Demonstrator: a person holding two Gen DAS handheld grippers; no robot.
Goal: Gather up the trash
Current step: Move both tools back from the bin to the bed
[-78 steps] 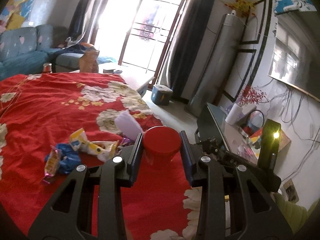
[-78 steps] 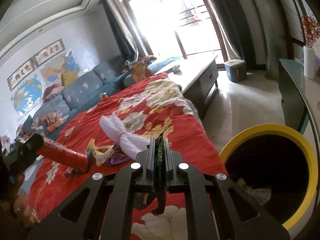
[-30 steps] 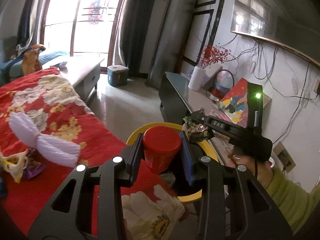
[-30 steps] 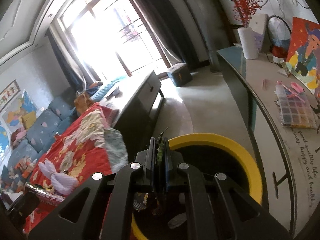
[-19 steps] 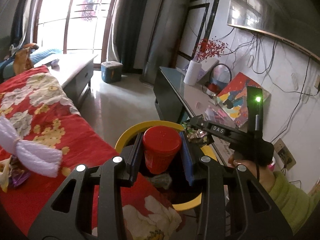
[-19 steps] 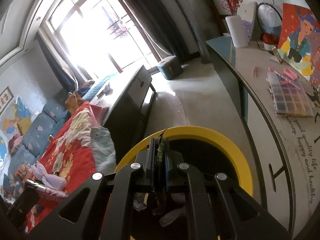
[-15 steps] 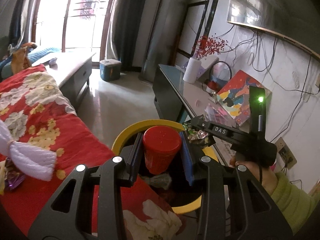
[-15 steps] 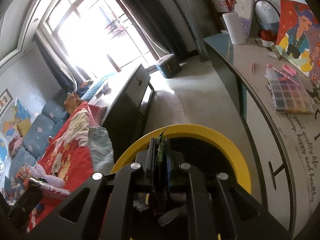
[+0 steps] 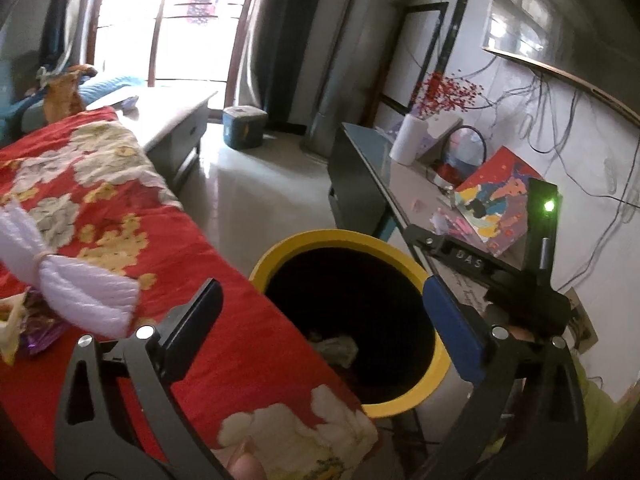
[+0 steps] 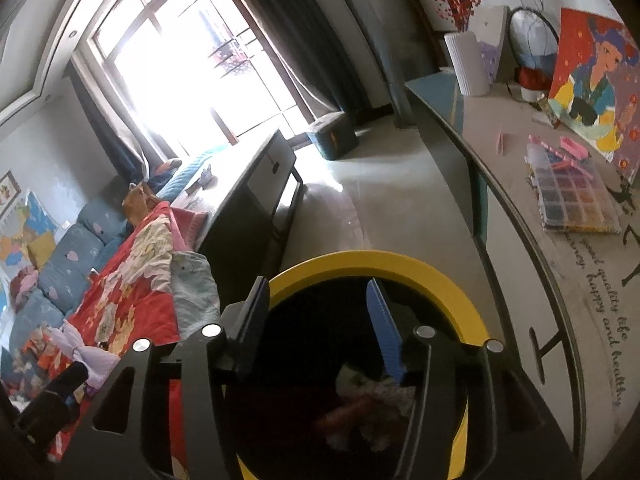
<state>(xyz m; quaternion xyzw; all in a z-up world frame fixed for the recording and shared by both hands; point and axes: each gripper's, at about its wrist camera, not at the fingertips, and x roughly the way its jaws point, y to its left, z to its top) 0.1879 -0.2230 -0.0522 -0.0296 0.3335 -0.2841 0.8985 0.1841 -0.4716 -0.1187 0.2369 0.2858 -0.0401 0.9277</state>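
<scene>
Gone from the left gripper (image 9: 320,316) is the red cup it was clamping half a second ago; its jaws have just been opening and are now standing wide apart with nothing between them, framing the mouth of the bin (image 9: 400,242). Something red is lying among the rubbish at the bottom of the bin in the right wrist view, though whether that is the cup is unclear. Released too is the crumpled wrapper that the right gripper (image 10: 320,320) was pinching: its jaws have just been opening, are now standing part way apart, and are holding nothing. Both grippers are pointing downward over the bin (image 10: 380,260), the right one reaching in from the far side in the left wrist view, with a green sleeve (image 9: 600,404) showing behind it. On the red bedspread (image 9: 120,216) beside the bin, a white bundle (image 9: 64,272) and wrappers (image 9: 24,320) are lying.
</scene>
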